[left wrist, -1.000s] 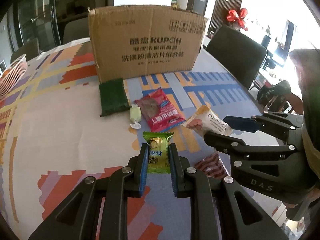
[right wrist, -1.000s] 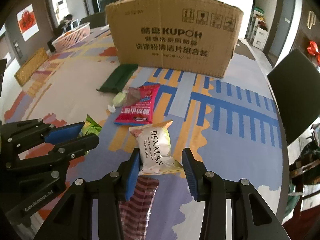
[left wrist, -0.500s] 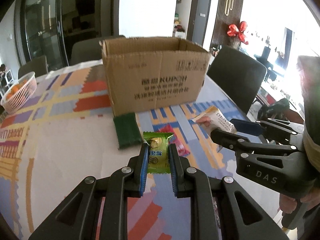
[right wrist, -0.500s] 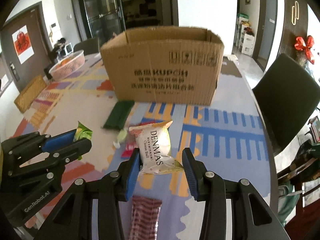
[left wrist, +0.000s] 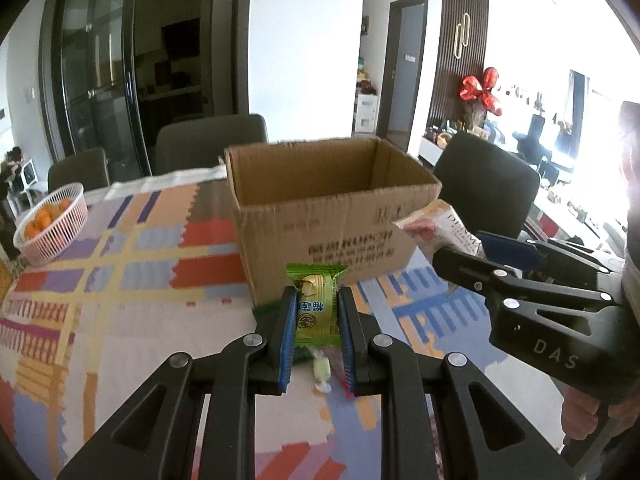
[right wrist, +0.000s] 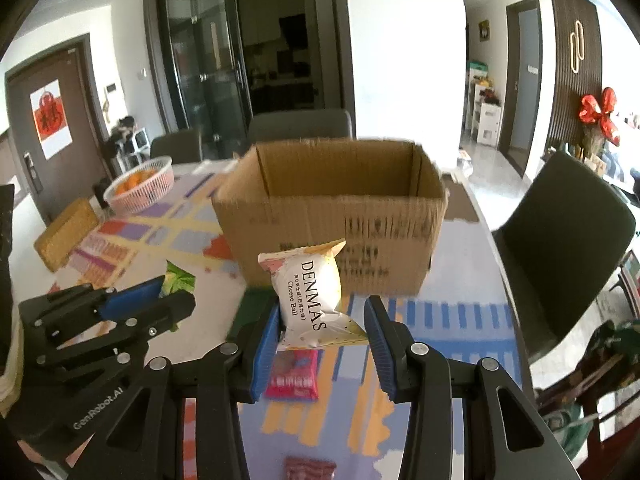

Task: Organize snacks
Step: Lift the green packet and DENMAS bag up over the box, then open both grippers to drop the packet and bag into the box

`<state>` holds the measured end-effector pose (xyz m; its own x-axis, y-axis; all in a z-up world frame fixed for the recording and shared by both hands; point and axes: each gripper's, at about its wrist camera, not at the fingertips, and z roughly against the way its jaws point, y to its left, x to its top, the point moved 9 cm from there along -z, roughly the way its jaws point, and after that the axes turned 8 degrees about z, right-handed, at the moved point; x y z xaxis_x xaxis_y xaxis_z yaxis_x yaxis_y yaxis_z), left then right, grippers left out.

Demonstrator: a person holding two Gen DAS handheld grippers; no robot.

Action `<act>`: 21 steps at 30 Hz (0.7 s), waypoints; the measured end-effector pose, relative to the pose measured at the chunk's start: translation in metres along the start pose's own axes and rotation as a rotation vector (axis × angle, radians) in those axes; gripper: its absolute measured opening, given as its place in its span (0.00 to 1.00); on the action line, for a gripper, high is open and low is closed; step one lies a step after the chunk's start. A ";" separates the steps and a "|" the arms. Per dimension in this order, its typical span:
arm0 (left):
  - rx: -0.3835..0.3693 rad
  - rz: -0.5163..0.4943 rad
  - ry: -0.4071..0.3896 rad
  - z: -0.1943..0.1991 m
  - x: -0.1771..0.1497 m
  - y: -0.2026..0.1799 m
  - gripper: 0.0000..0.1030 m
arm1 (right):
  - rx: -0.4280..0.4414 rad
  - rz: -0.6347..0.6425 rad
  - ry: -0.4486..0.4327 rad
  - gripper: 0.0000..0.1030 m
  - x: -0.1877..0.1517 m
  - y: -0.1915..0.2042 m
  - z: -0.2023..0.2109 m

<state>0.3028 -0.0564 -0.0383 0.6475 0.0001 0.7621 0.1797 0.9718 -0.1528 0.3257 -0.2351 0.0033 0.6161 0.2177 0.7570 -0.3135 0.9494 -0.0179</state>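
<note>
My left gripper is shut on a green snack packet and holds it in the air in front of the open cardboard box. My right gripper is shut on a white DENMAS cheese ball packet, also raised before the box. Each gripper shows in the other's view: the right one at the right, the left one at the left. A red packet, a pale green candy and a striped dark red packet lie on the table below.
A pink basket of oranges stands at the table's far left. A woven mat lies near it. Dark chairs stand behind the box and at the right. The patterned tablecloth covers the table.
Both grippers have risen with their packets off the table and now look over the box's open top. The snacks left on the table have dropped low in both views.
</note>
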 end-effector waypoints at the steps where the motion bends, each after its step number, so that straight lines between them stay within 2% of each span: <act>1: 0.001 -0.002 -0.006 0.000 0.005 0.000 0.20 | -0.004 0.002 -0.010 0.42 0.005 -0.001 0.001; 11: -0.001 0.000 -0.066 -0.008 0.056 0.001 0.20 | -0.034 -0.001 -0.103 0.42 0.057 -0.010 0.005; 21: 0.018 -0.013 -0.083 -0.028 0.094 0.004 0.20 | -0.056 -0.023 -0.122 0.42 0.090 -0.028 -0.010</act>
<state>0.3856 -0.0588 0.0148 0.5811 0.0063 0.8138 0.1738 0.9759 -0.1316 0.3968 -0.2396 0.0653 0.5293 0.1697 0.8313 -0.2575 0.9657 -0.0332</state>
